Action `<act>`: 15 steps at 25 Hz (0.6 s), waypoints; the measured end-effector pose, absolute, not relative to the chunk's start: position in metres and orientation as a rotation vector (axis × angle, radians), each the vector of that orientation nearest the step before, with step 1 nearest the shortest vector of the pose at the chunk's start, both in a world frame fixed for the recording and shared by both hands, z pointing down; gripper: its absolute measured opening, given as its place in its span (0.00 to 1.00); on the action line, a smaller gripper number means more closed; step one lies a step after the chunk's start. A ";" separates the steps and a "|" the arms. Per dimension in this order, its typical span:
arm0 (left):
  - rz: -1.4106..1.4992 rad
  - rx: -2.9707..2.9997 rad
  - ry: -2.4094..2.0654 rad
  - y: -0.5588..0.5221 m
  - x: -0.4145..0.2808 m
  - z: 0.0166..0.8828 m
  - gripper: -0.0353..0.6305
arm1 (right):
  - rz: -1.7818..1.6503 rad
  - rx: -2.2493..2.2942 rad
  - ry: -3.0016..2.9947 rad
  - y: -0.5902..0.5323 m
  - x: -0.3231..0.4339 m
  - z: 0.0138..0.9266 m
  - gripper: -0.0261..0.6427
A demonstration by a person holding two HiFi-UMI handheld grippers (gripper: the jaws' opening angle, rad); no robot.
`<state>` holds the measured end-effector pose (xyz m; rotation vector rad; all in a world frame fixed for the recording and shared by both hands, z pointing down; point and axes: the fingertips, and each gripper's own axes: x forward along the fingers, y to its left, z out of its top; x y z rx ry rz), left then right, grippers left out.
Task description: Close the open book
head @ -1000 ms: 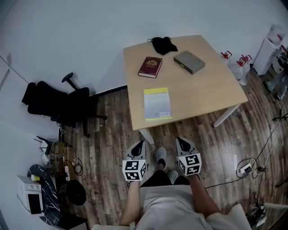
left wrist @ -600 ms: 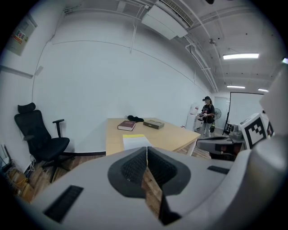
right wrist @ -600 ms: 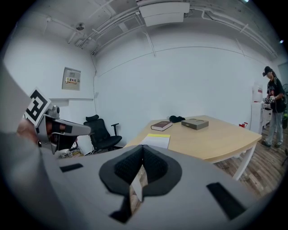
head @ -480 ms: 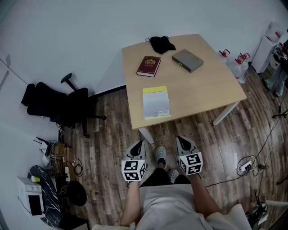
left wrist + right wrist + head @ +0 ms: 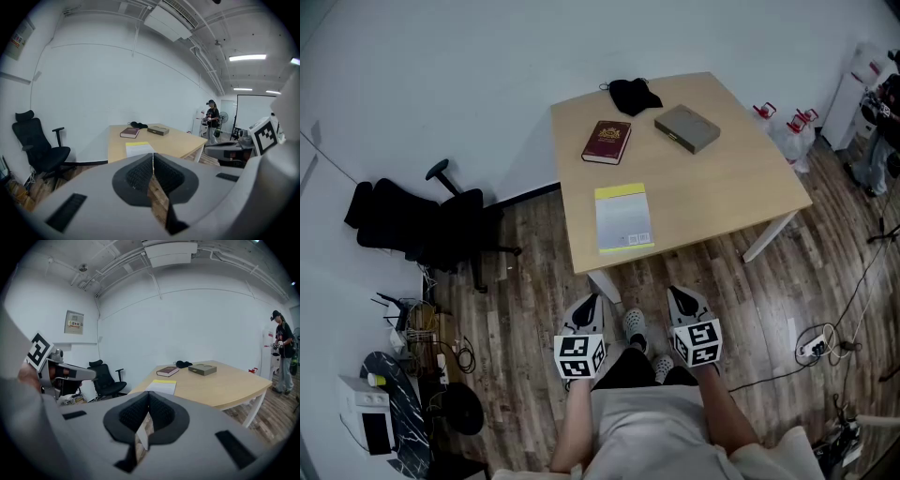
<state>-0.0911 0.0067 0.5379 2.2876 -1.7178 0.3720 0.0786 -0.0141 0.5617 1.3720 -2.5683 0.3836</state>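
A pale wooden table stands ahead of me. A book with a white and yellow cover lies flat and closed near its front edge. Farther back lie a maroon book, a grey book and a black cloth. My left gripper and right gripper hang over the floor by my feet, short of the table. Both are shut with nothing between the pads. The left gripper view shows its shut jaws and the yellow book beyond. The right gripper view shows the same book.
A black office chair stands left of the table against the wall. Cables and a power strip lie on the wooden floor at the right. Red-capped bottles sit by the table's far right corner. A person stands far off at the right.
The head view has shifted a little, so the table sits slightly further left in the picture. Neither gripper has moved, and the books lie as before.
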 end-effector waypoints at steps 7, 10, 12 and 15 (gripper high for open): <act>0.364 2.288 -1.716 0.005 -0.090 0.540 0.09 | 0.367 1.357 -2.568 -0.015 0.077 0.563 0.05; 0.366 2.285 -1.712 0.005 -0.089 0.542 0.09 | 0.371 1.360 -2.564 -0.015 0.080 0.563 0.05; 0.370 2.289 -1.708 0.005 -0.088 0.541 0.09 | 0.375 1.363 -2.563 -0.015 0.080 0.563 0.05; 0.369 2.286 -1.702 0.004 -0.089 0.543 0.09 | 0.378 1.360 -2.560 -0.015 0.079 0.565 0.05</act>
